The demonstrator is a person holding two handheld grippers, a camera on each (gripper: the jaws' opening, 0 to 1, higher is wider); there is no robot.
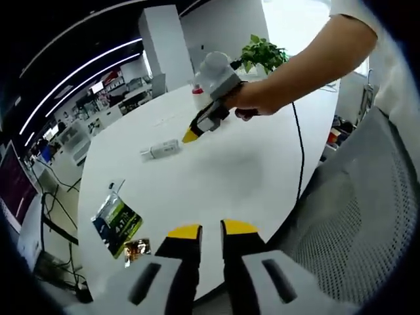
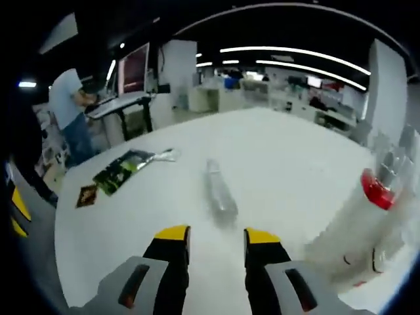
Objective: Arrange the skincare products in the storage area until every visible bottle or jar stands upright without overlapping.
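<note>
Skincare tube of pale plastic (image 2: 220, 190) lies flat mid-table just ahead of the right gripper (image 2: 215, 237), jaws parted and empty like the left gripper's (image 1: 210, 230), so grasping and uprighting looks next.

Grey-bodied left tool (image 1: 210, 231) with black jaws capped in yellow tips and a dark slot on each jaw base. Same build on the right tool (image 2: 214, 236): grey housing, black jaws, yellow tips. Bare forearm ending in a short white sleeve (image 1: 351, 8); thin black cable (image 1: 299, 141) trailing below.
</note>
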